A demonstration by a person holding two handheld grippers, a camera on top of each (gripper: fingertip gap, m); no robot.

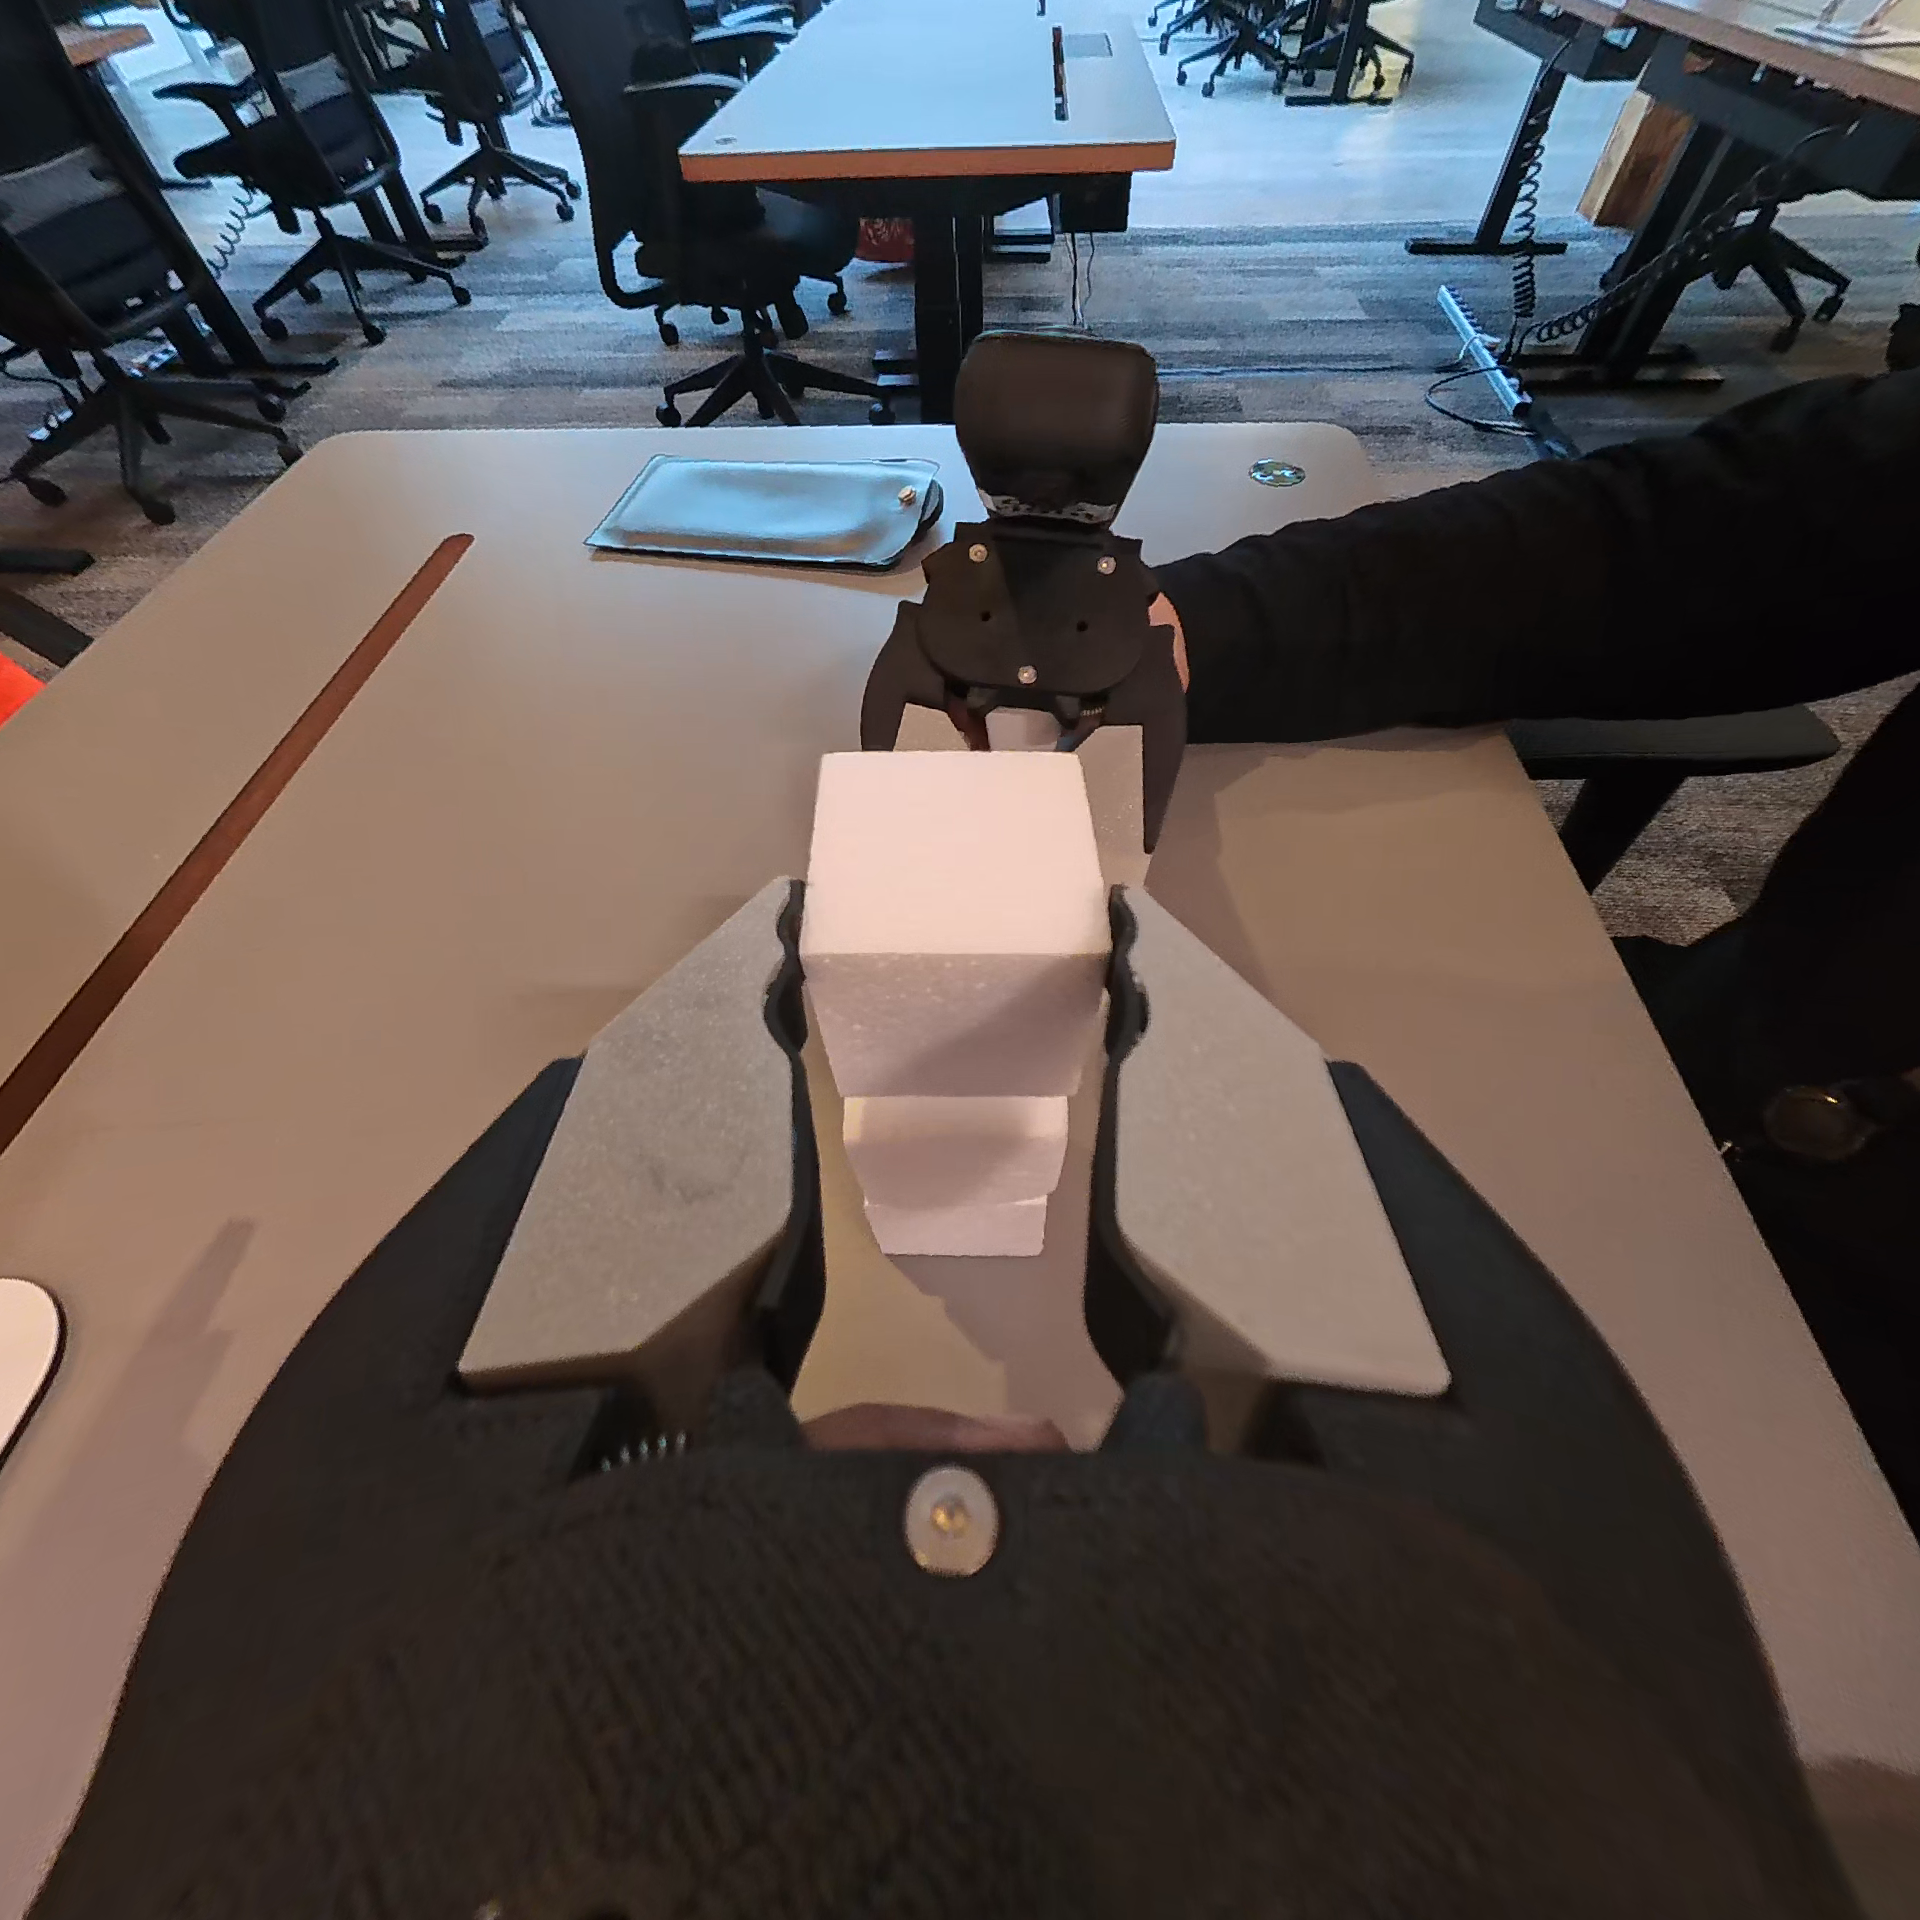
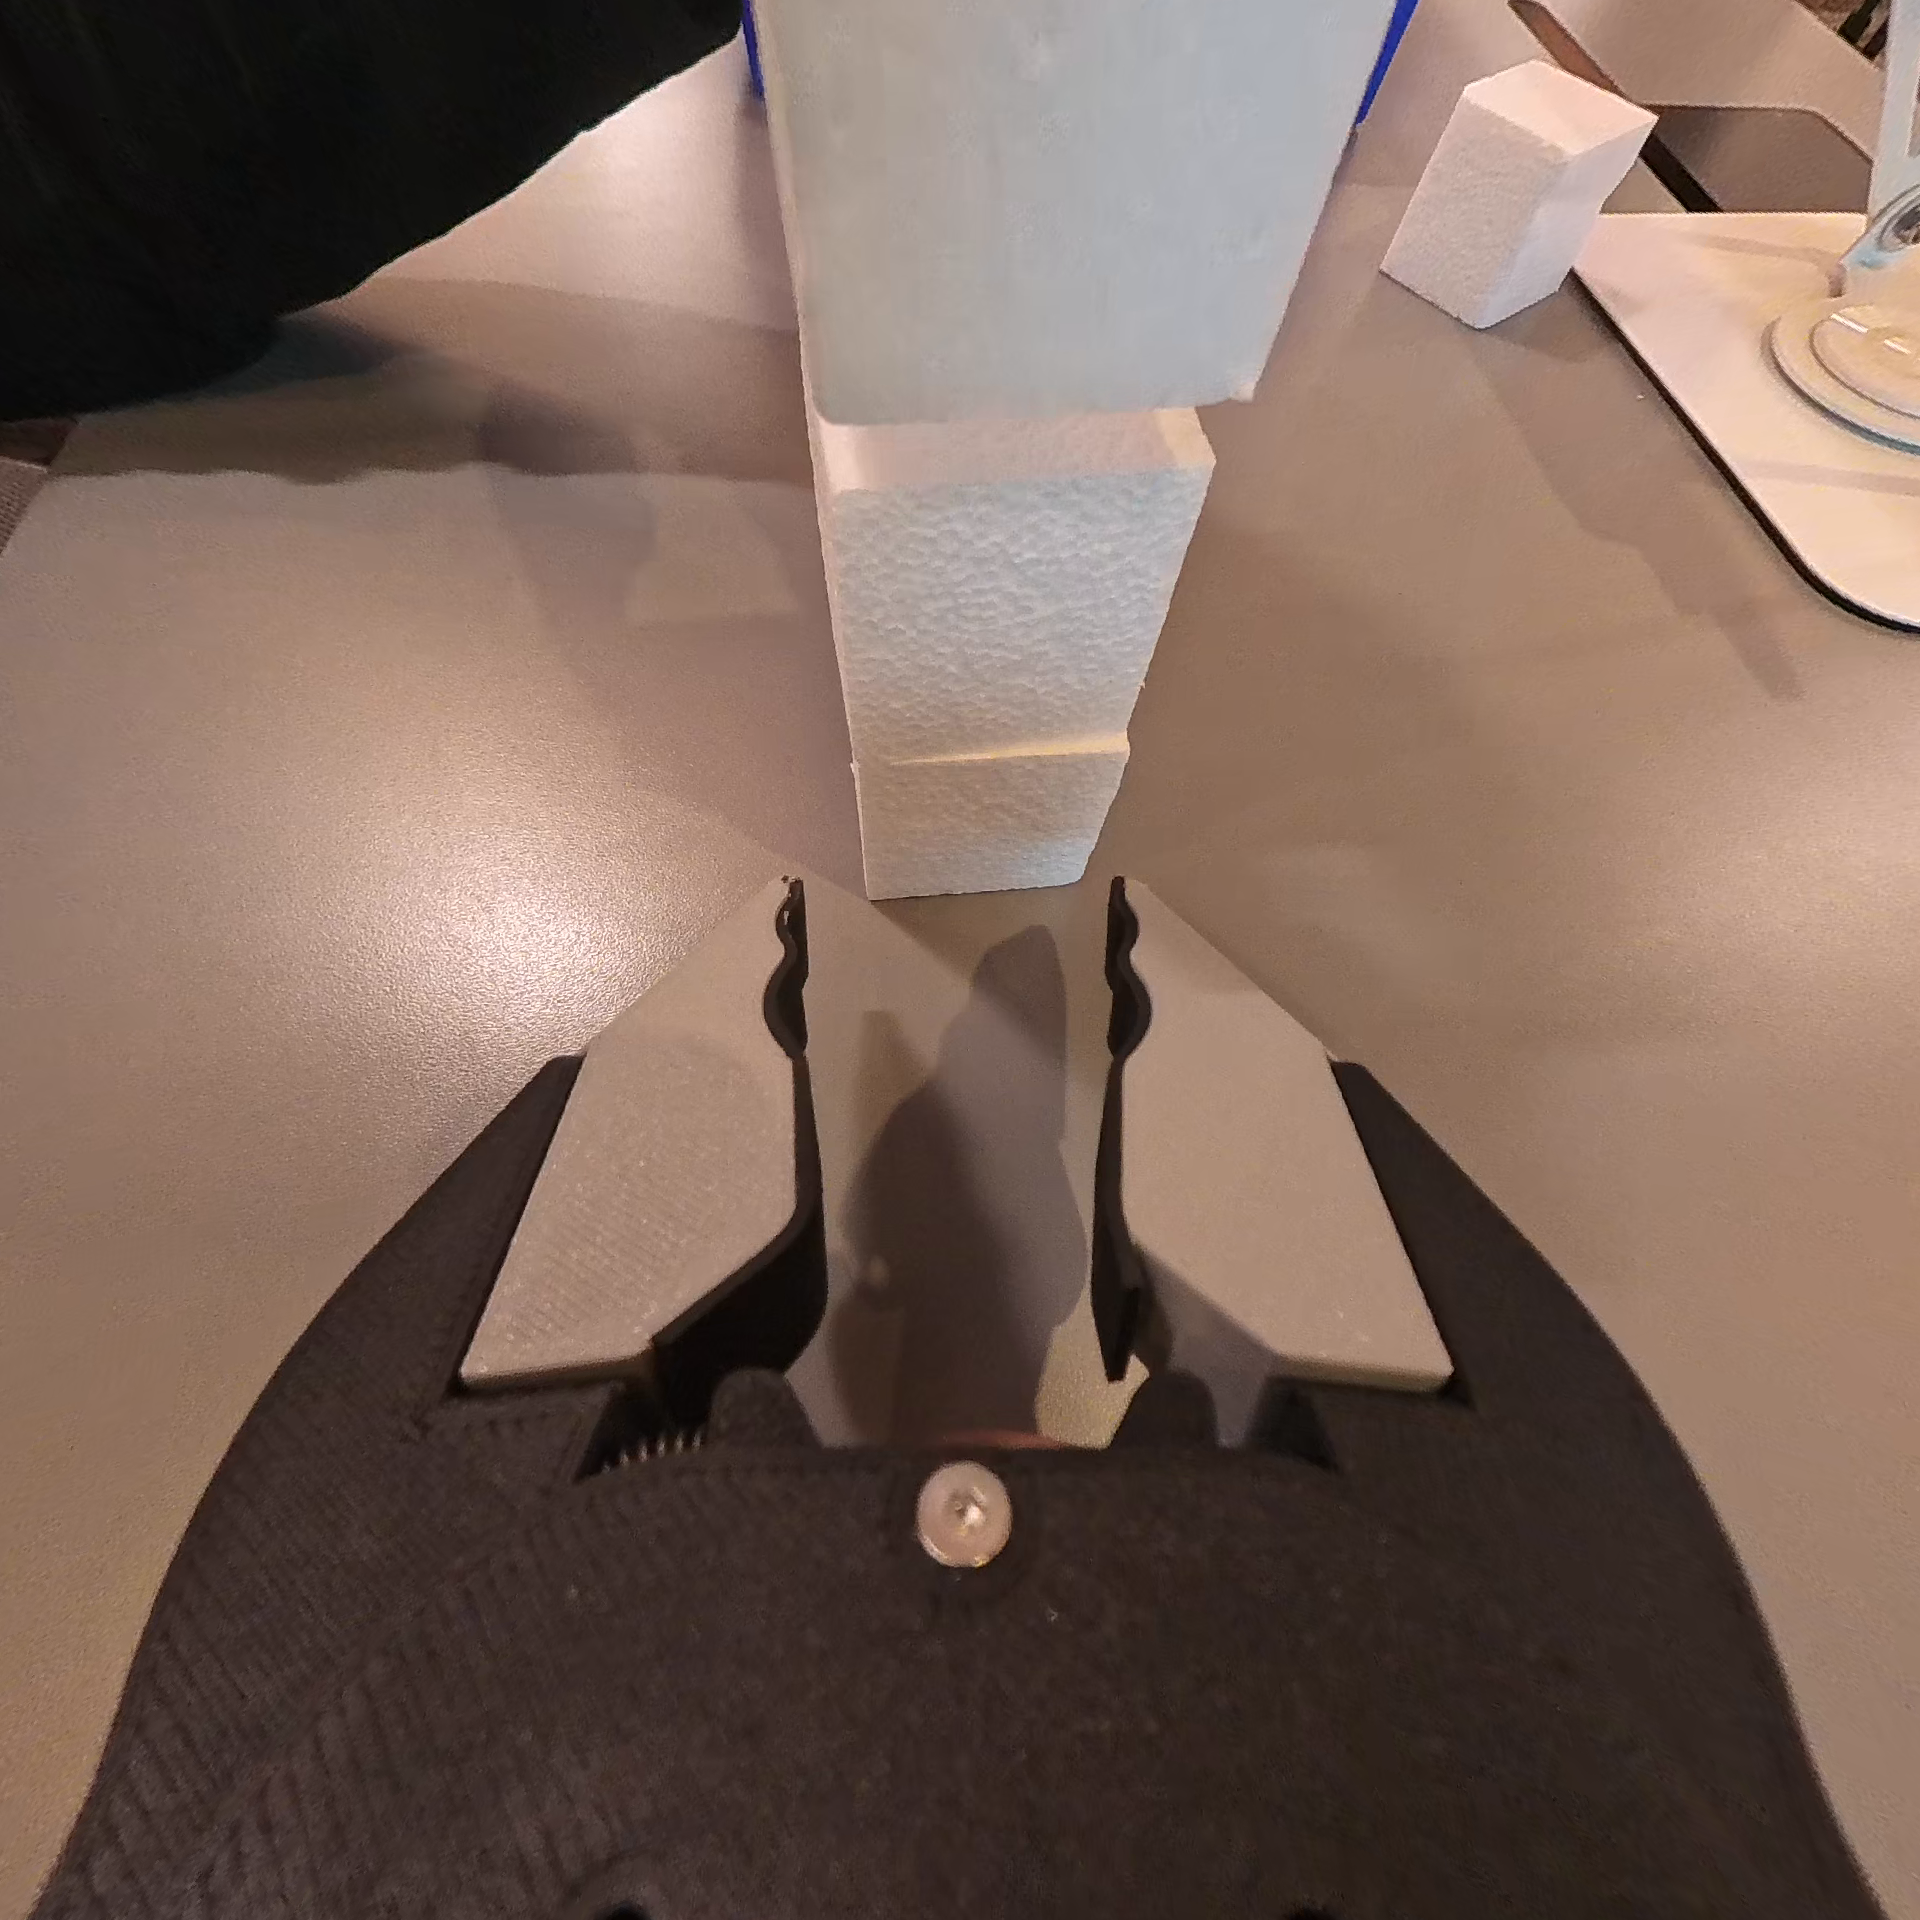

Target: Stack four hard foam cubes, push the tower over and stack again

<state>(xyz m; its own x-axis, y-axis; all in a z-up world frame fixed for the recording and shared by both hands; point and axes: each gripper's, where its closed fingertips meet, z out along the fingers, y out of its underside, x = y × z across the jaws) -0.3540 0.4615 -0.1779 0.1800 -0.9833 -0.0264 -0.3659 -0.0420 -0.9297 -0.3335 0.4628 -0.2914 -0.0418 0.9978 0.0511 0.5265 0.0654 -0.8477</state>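
The left gripper has its two grey fingers closed on the flat sides of a white hard foam cube, and that cube sits on top of a small tower of white foam cubes in the middle of the grey table. I count two cubes under it, so the tower looks three high now. The cubes look very light and stiff, with a bumpy skin that should not slip much. They could tip with a small bump, so I think it is best to hold each one by two flat sides, near its middle. Over on the right, the right gripper has its jaws wide apart and holds nothing, low and just beside the bottom cube. One more white foam cube waits by itself, well apart from the tower, near a pale stand base.
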